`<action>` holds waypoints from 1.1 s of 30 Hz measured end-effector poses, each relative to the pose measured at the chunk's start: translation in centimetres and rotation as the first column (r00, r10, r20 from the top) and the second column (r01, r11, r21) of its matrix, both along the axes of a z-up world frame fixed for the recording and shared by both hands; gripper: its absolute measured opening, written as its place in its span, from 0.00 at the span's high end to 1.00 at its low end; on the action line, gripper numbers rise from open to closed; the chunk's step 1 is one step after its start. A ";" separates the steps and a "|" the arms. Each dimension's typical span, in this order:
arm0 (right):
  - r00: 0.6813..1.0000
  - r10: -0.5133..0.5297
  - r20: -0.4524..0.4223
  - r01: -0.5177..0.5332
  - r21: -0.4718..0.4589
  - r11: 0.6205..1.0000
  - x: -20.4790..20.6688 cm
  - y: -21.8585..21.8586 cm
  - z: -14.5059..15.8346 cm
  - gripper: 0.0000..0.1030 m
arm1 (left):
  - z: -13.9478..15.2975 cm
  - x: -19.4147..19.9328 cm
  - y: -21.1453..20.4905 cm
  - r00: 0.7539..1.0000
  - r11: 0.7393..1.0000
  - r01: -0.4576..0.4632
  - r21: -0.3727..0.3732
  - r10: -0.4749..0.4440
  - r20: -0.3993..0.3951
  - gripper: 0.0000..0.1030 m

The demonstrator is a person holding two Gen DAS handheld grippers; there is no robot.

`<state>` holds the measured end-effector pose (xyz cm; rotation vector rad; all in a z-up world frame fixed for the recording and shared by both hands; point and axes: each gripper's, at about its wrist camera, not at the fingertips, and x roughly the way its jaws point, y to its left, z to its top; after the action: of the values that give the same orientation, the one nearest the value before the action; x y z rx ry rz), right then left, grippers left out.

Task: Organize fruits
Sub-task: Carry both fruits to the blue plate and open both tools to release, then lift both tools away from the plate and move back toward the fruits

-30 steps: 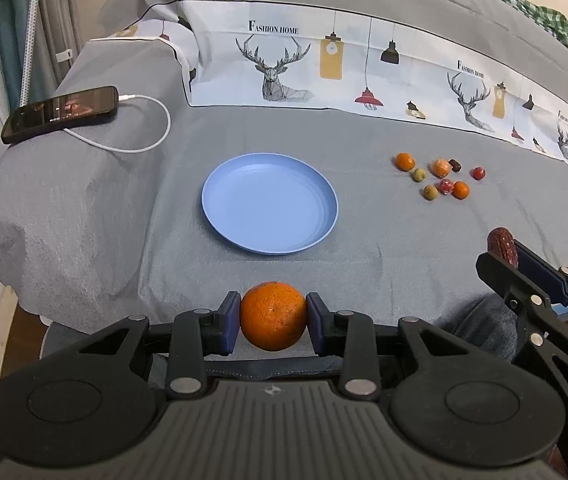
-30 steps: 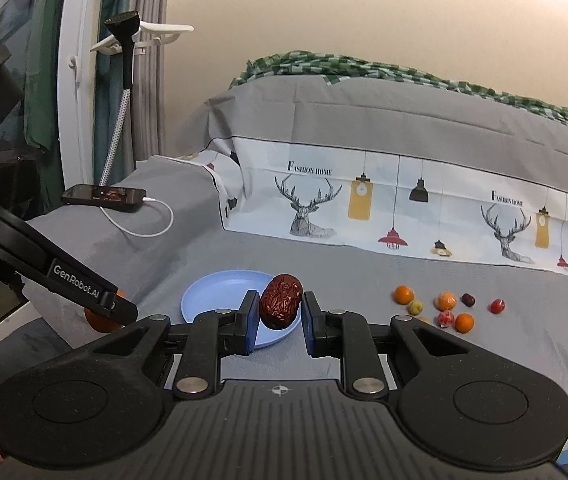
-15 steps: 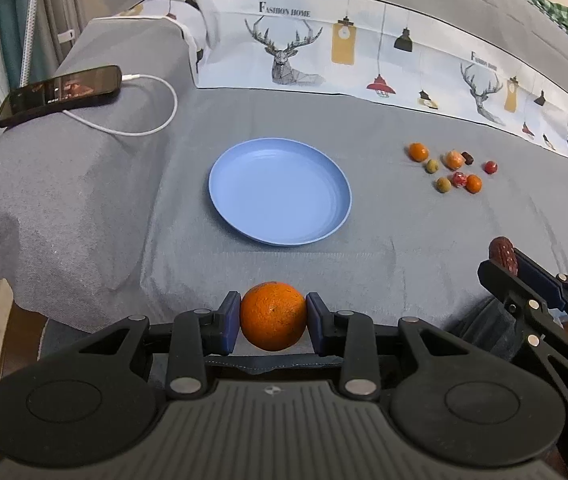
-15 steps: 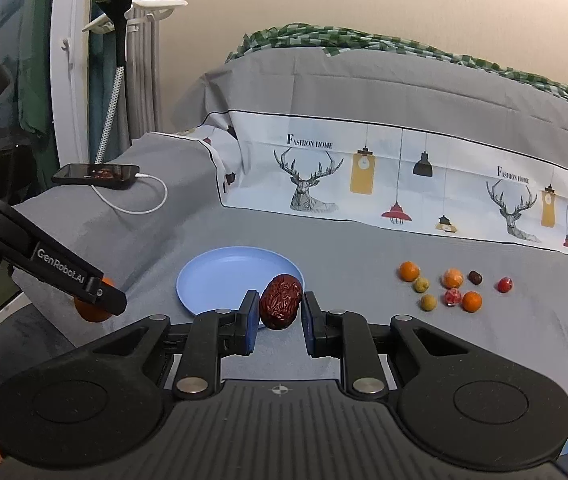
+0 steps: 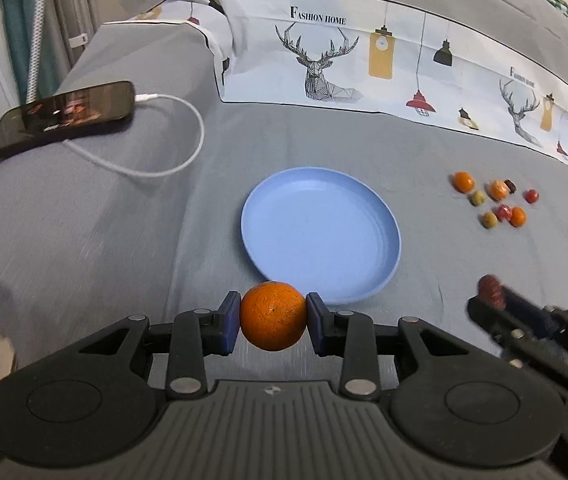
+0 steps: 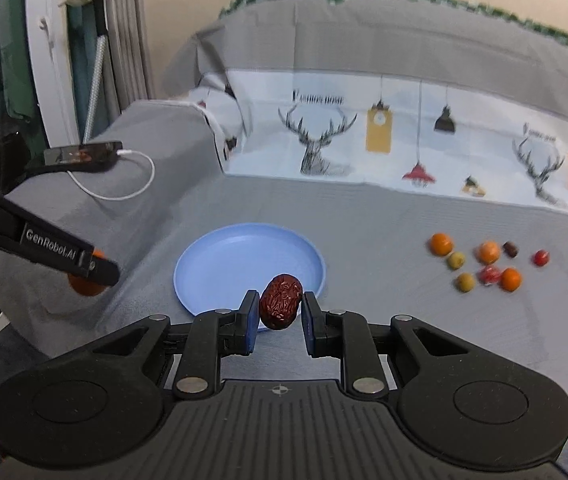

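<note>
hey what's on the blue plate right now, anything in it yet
Nothing visible on the blue plate: its surface looks bare. The orange in the left gripper covers a bit of the near rim; the red date in the right gripper hides a patch in the right wrist view.

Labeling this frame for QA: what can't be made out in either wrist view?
- Loose fruits: too small and blurred in both views to name.
- Phone screen: glare, content unreadable.
- Orange, right view: mostly behind the left gripper's finger.
- Red date, left view: blurred, partly behind the right gripper.
</note>
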<state>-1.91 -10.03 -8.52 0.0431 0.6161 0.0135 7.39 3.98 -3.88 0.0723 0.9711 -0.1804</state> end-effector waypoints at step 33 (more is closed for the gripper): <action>0.967 -0.078 -0.242 0.101 0.083 0.991 12.8 -2.5 -5.9 0.14 | -6.1 12.7 -3.8 0.990 0.995 0.068 0.068 -0.058 -0.130 0.01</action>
<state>10.91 -12.50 -14.41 0.1665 0.8533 -0.0505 20.12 0.15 -9.99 0.1596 1.1044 -0.2099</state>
